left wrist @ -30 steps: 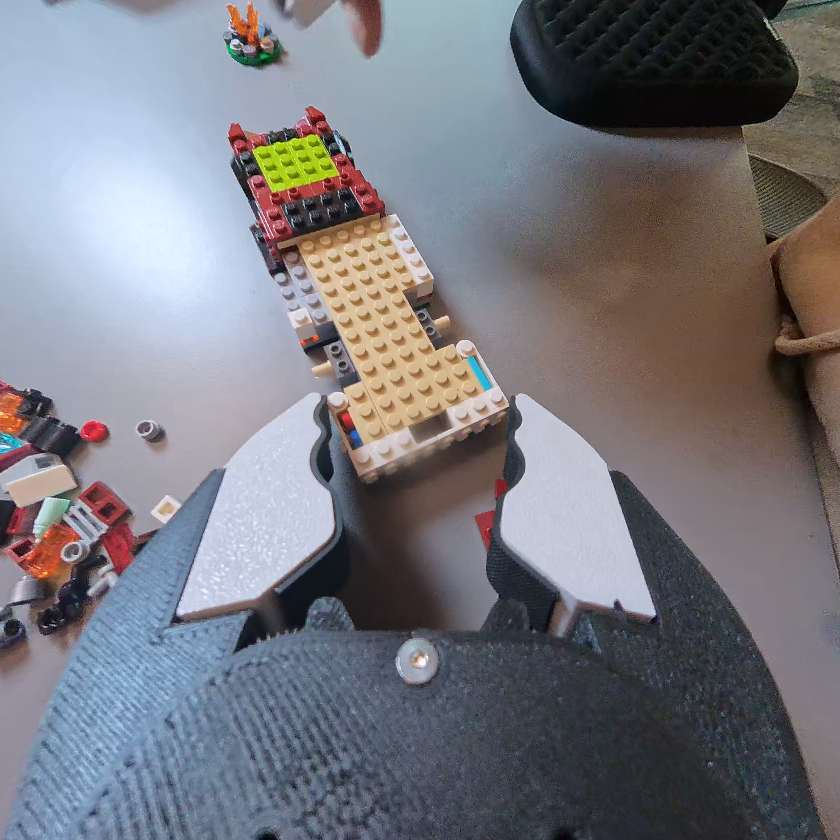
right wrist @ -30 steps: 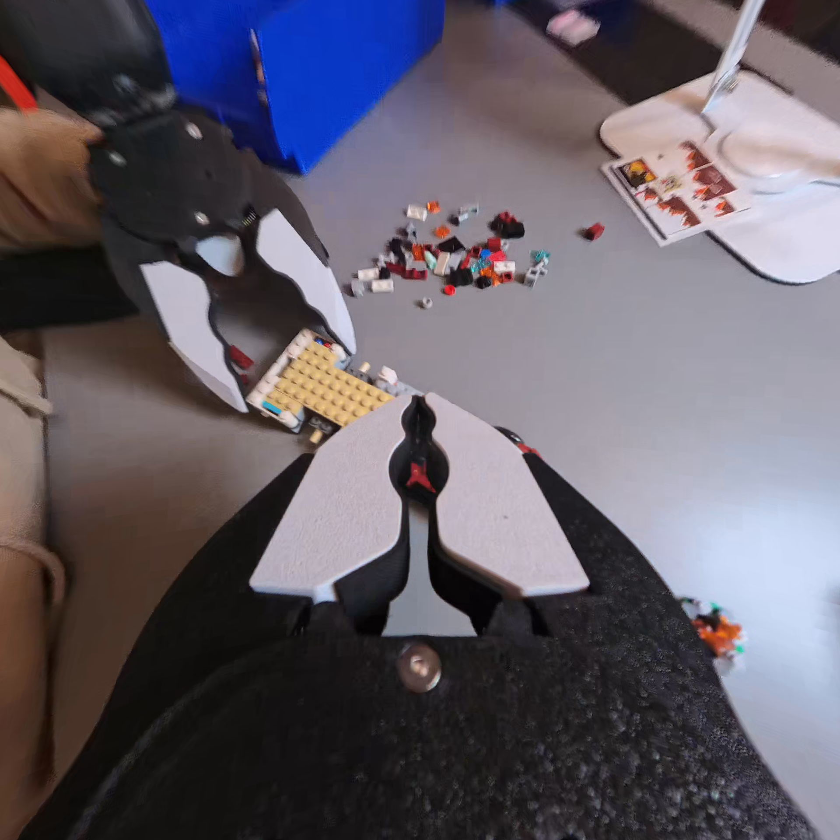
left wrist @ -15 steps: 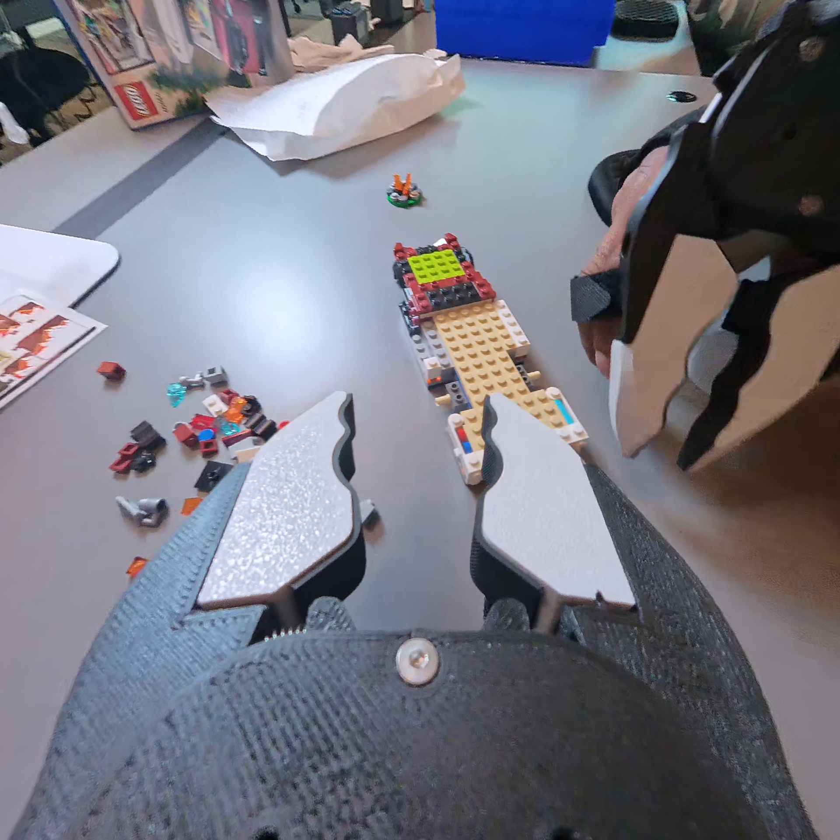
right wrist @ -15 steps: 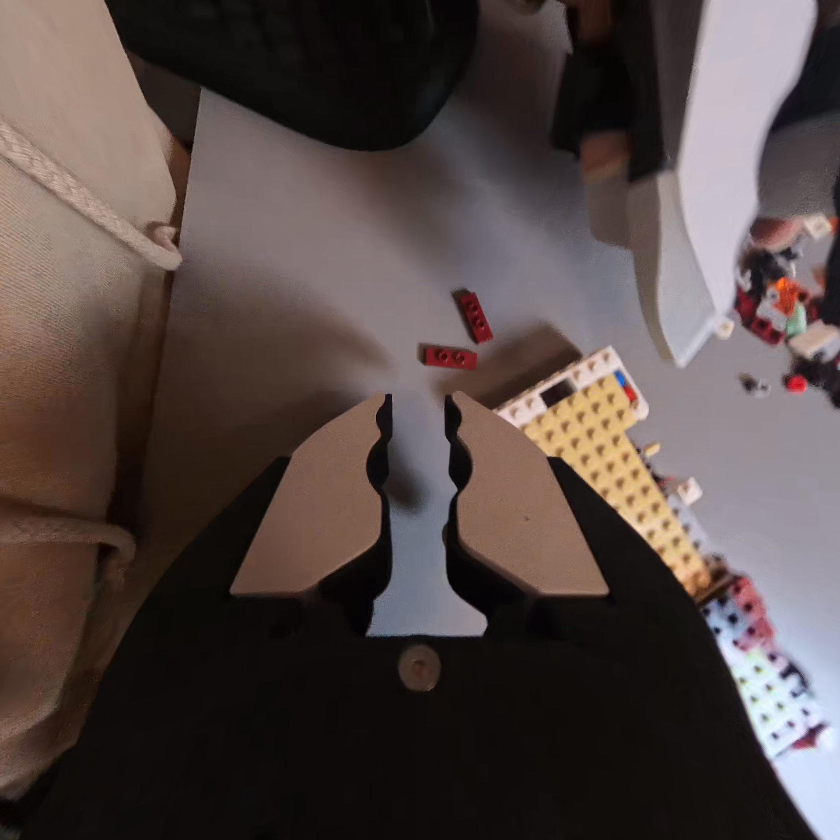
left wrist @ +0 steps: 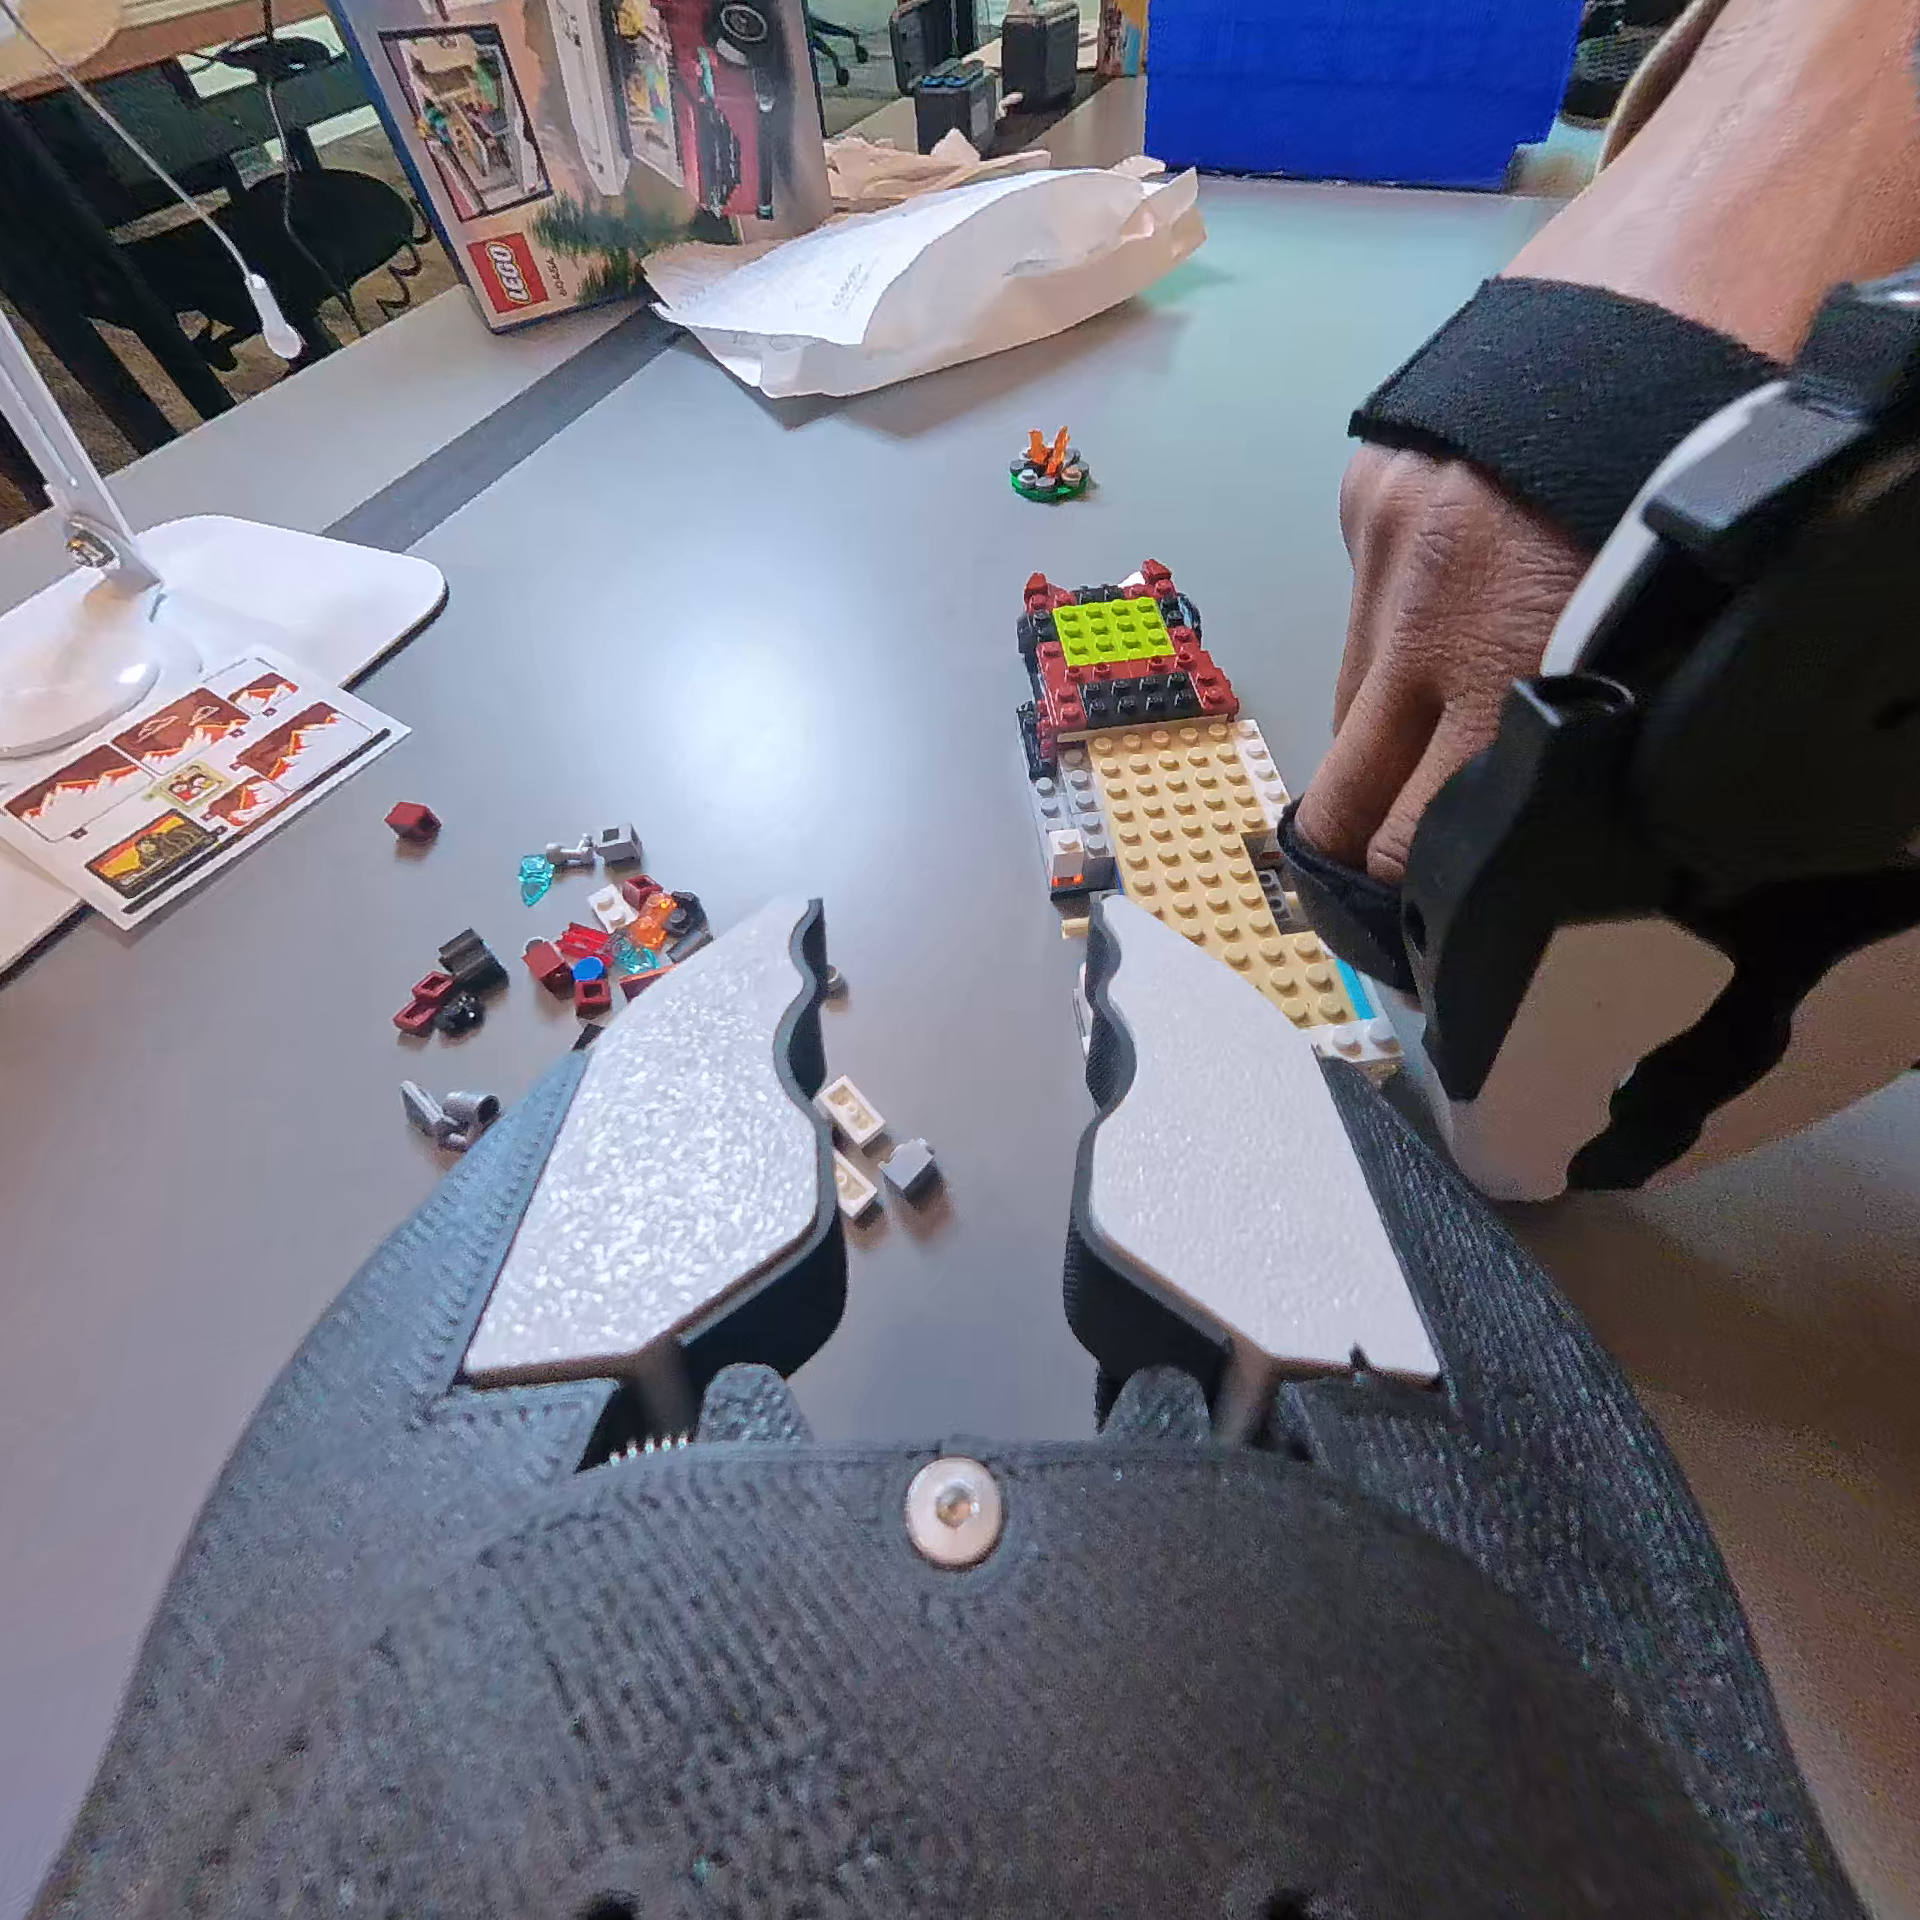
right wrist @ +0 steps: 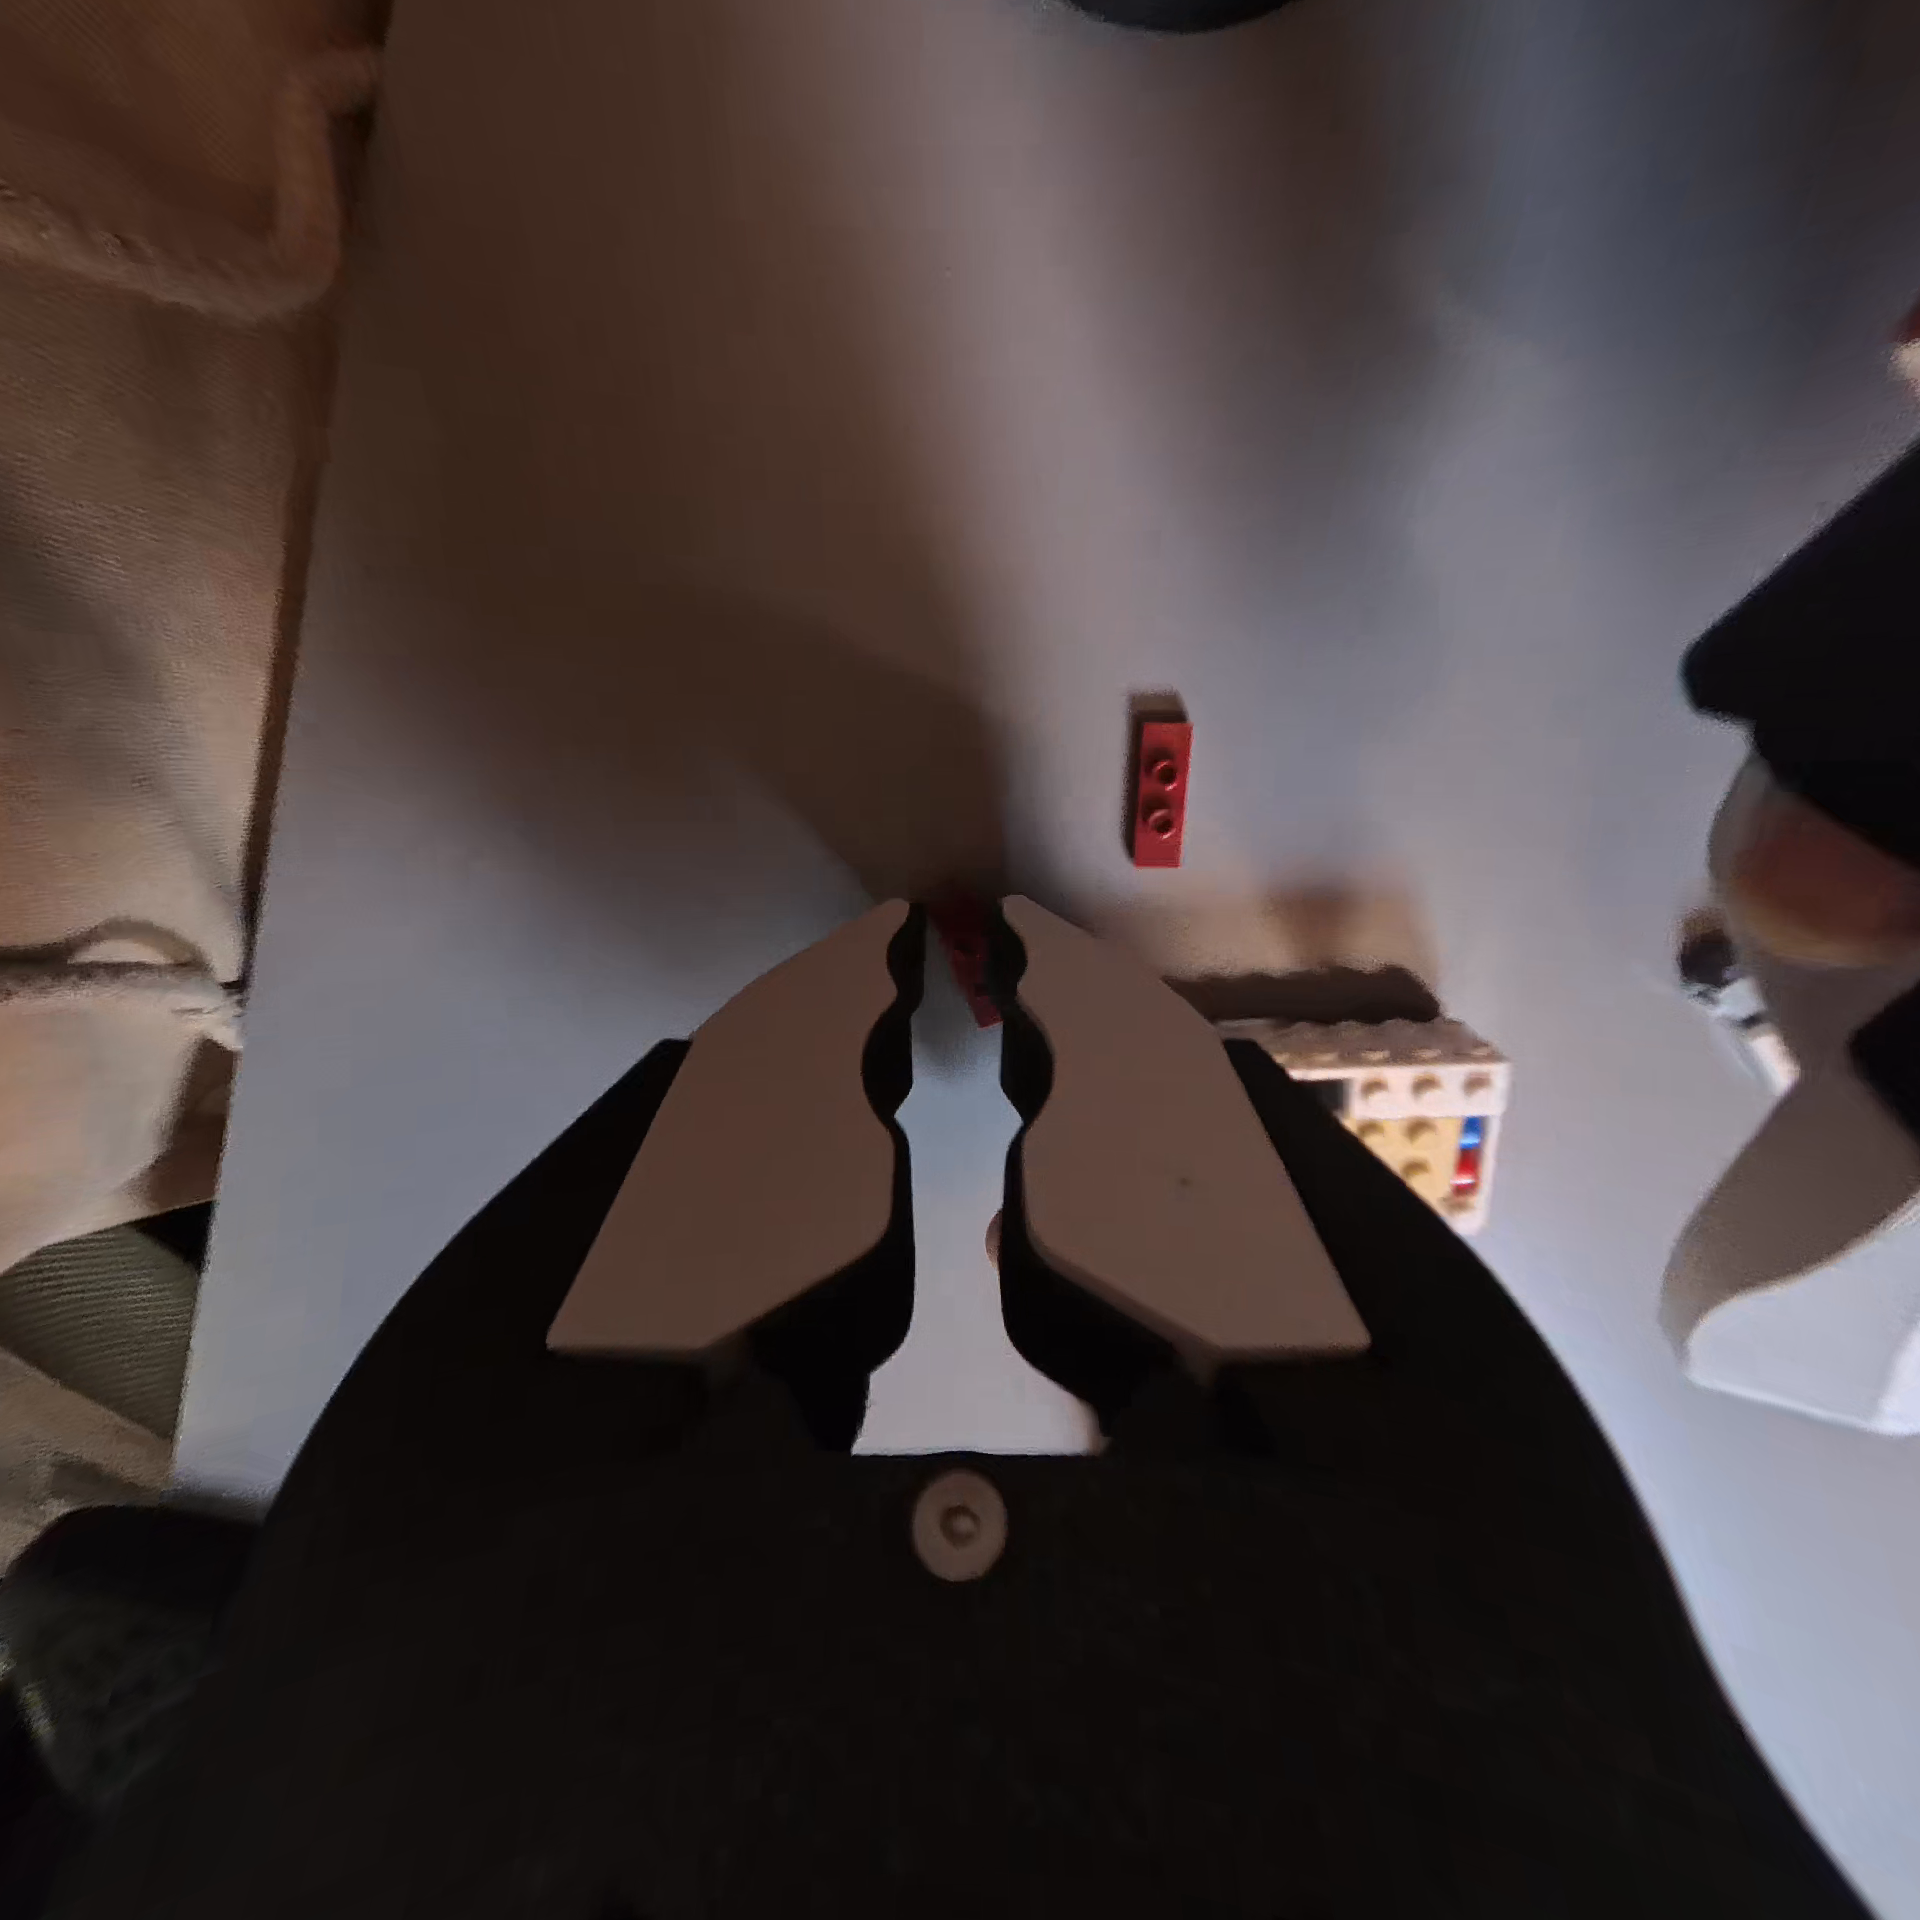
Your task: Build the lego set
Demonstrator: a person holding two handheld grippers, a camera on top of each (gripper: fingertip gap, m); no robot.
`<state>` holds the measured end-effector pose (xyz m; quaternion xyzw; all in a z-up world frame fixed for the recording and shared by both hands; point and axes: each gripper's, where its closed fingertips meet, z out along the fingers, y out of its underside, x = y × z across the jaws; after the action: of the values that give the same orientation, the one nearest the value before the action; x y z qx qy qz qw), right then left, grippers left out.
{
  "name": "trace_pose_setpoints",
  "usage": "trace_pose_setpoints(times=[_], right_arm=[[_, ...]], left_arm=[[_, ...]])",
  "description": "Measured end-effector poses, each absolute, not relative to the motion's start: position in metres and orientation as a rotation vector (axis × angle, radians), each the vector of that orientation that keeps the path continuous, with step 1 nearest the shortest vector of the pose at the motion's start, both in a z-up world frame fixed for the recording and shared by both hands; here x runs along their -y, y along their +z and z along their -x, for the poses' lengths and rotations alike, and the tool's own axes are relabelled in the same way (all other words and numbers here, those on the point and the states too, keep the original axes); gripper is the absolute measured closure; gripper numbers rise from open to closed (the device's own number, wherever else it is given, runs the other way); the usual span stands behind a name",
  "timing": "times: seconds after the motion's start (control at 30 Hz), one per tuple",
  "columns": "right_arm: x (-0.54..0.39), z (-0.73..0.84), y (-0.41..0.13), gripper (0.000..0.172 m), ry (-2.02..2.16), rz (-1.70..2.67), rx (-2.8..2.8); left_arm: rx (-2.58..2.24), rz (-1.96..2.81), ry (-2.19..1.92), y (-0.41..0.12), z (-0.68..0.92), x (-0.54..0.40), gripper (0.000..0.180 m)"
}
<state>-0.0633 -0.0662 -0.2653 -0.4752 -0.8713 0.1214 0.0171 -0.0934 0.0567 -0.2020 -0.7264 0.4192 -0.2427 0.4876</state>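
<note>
Bricks make up most of what shows on the grey tabletop (left wrist: 727,675). A long toy-brick build with a tan studded top, white edges and a red, black and lime-green end (left wrist: 1195,831) lies flat just ahead of the left tongs (left wrist: 951,925), a bit to their right. It looks only partly built.

A heap of small loose bricks in red, black, orange and see-through blue (left wrist: 582,945) lies to the left of those tongs. A few tiny white and grey bricks (left wrist: 852,1107) lie down between their two fingers.

The left tongs are wide apart and hold nothing.

The right tongs (right wrist: 956,914) are nearly together. A small flat red brick (right wrist: 971,966) sits tilted right between their tips. I cannot tell if both sides squeeze it, because the view is blurry. A second small flat red brick with two studs (right wrist: 1161,795) lies just ahead and to the right.
</note>
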Motion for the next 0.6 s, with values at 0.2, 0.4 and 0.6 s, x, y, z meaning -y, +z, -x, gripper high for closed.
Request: trace_pose_setpoints(times=[0.2, 0.4, 0.6], right_arm=[[0.063, 0.043, -0.26, 0.153, 0.524, 1.613, 2.534], [0.057, 0.038, -0.261, 0.149, 0.519, 1.594, 2.469], [0.054, 0.031, -0.263, 0.138, 0.514, 1.703, 2.392]], left_arm=[[-1.053, 1.755, -0.586, -0.202, 0.089, -0.052, 0.133], [-1.103, 1.772, -0.596, -0.211, 0.084, -0.047, 0.131], [-1.107, 1.782, -0.59, -0.213, 0.085, -0.047, 0.131]])
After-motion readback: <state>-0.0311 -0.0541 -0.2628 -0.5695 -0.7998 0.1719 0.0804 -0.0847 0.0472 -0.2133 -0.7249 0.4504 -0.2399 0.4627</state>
